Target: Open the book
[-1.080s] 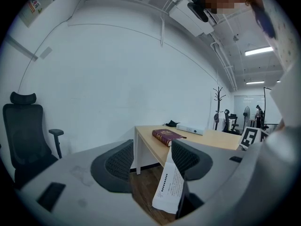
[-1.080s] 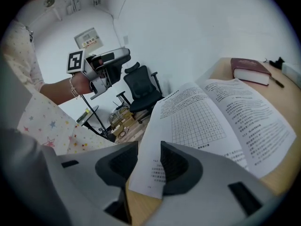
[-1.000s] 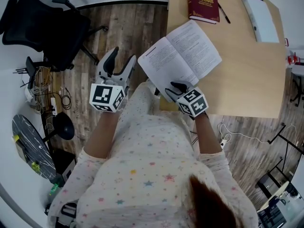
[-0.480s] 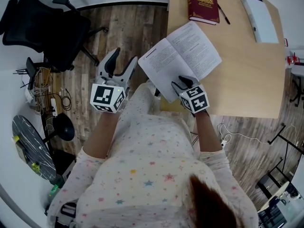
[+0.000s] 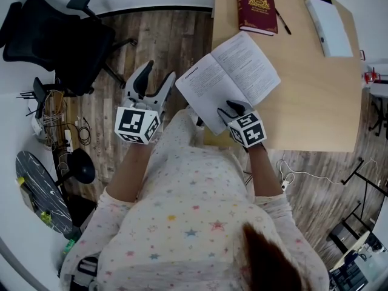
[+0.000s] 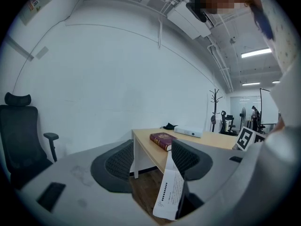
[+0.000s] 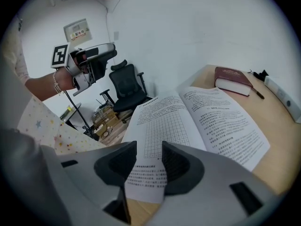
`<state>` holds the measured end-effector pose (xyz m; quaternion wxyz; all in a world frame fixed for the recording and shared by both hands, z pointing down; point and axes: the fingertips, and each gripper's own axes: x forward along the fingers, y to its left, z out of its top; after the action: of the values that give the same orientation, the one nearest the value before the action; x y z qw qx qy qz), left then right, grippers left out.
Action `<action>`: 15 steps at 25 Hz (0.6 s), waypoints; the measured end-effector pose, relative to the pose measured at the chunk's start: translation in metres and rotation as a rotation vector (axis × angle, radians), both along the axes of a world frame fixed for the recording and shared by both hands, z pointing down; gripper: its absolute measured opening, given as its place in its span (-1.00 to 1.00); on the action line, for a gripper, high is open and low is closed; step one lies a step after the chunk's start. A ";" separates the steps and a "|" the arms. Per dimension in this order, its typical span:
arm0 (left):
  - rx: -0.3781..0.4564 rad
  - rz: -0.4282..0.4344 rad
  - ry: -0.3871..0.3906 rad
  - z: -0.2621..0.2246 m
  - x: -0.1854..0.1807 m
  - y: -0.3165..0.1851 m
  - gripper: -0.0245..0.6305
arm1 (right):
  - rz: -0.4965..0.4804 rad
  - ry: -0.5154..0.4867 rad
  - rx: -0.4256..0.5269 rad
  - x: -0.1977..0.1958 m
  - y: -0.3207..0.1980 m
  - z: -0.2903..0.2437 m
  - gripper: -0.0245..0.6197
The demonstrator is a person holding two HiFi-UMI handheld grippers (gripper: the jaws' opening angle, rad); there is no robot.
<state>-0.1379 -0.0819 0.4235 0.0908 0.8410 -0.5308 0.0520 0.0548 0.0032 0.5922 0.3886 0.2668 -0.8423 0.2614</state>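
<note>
Book (image 5: 230,71) open on desk (image 5: 315,102), spine slanting away-left; right gripper (image 5: 234,109) jaws slightly parted astride its near edge, left gripper (image 5: 157,73) jaws wide apart.

Wood-plank floor (image 5: 163,41), black office chair (image 5: 60,35), pale wooden desk (image 5: 315,102), white walls (image 6: 117,79)

Off-task from my view: closed red book (image 5: 257,9) at the bench (image 5: 315,102) far edge, pen (image 5: 283,21) just beside it, white box (image 5: 329,18) far-right corner, black office chair (image 5: 54,35) on the floor.
</note>
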 end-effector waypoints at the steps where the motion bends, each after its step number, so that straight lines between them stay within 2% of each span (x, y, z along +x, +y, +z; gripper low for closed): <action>1: 0.004 0.004 0.001 -0.002 0.001 -0.002 -0.18 | 0.006 -0.006 0.005 0.000 -0.002 -0.003 -0.40; 9: 0.031 0.013 0.004 -0.014 0.003 -0.017 -0.18 | 0.058 -0.046 0.056 0.000 -0.022 -0.024 -0.41; 15: 0.046 0.024 0.010 -0.021 0.007 -0.024 -0.18 | 0.110 -0.074 0.095 0.006 -0.036 -0.036 -0.49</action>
<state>-0.1304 -0.1060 0.4020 0.0735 0.8494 -0.5212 0.0367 0.0606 -0.0329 0.5557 0.3293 0.3208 -0.8516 0.2517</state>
